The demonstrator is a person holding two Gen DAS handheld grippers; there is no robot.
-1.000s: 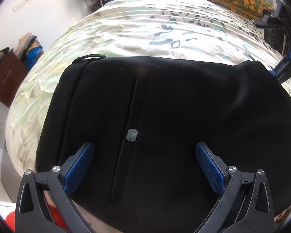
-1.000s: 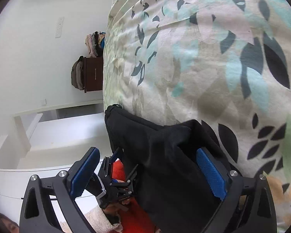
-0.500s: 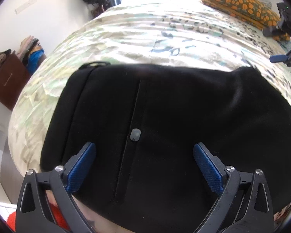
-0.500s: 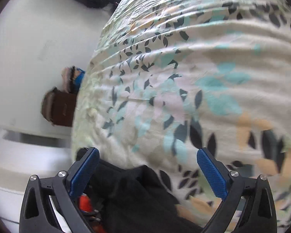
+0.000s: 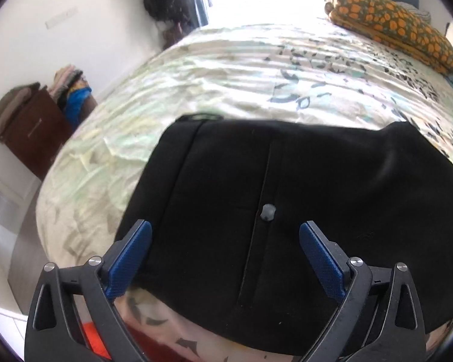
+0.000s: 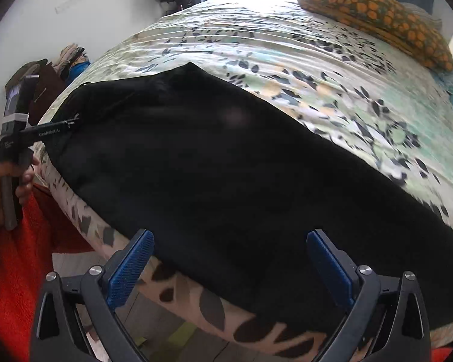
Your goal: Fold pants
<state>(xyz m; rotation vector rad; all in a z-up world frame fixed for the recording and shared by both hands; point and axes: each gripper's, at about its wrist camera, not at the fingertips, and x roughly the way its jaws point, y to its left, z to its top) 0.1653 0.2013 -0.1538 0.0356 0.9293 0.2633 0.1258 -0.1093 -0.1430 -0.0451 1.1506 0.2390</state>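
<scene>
- A bed (image 6: 287, 60) with a leaf-print cover (image 5: 226, 69) carries everything.
- Black pants (image 6: 226, 166) lie flat along the bed's near edge.
- An orange-spotted pillow (image 6: 374, 15) lies at the far corner, well apart from the pants.

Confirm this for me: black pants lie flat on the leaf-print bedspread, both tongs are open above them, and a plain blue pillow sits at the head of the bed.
One detail is wrong: the pillow is orange-patterned, not plain blue, as the right wrist view shows. The rest holds: the black pants lie flat on the leaf-print bedspread, with left tongs and right tongs open above them.
</scene>
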